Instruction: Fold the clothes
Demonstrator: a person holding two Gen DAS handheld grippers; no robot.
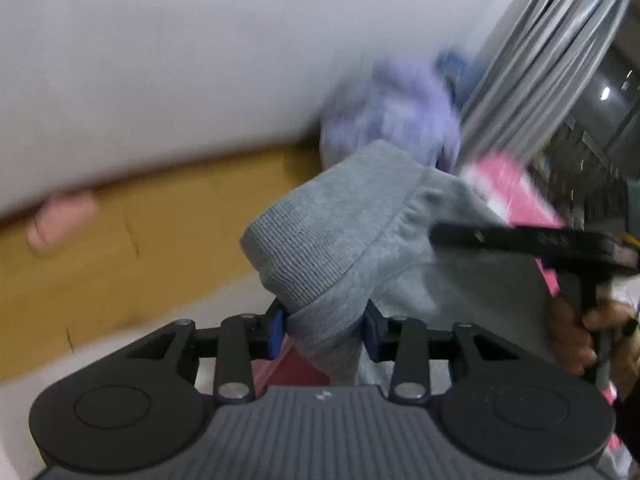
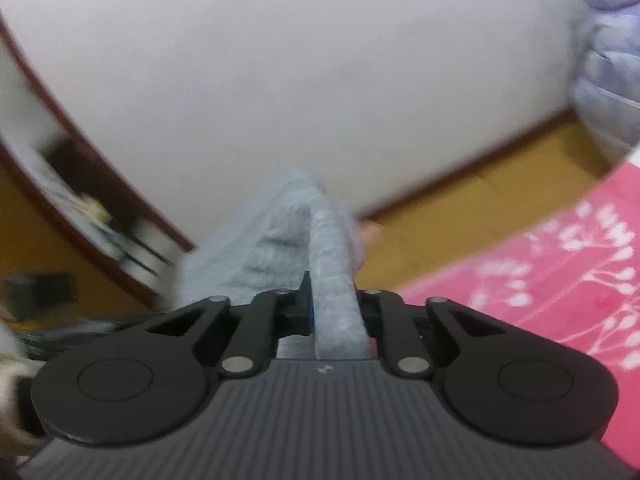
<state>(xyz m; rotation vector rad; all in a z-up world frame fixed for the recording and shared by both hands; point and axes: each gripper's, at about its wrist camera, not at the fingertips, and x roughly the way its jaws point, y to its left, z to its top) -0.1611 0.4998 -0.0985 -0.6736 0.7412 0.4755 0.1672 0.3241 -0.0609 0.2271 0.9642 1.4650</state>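
A grey knitted garment (image 1: 344, 236) with a ribbed hem is lifted off the pink floral sheet (image 1: 516, 192). My left gripper (image 1: 326, 330) is shut on a bunch of its ribbed edge, blue pads pressed on both sides. In the left wrist view, my right gripper's black body and the hand holding it (image 1: 576, 320) reach into the same cloth from the right; its fingertips are hidden there. In the right wrist view, my right gripper (image 2: 334, 312) is shut on a grey ribbed band of the garment (image 2: 280, 232), which stands up ahead of the fingers.
A pile of lilac clothes (image 1: 400, 116) lies at the far end of the bed, lilac clothes (image 2: 612, 52) also at the upper right. White wall, yellow wooden floor (image 1: 132, 232), grey curtain (image 1: 552, 48), pink sheet (image 2: 560, 264). A toe-like pink shape (image 1: 60, 220) shows on the floor.
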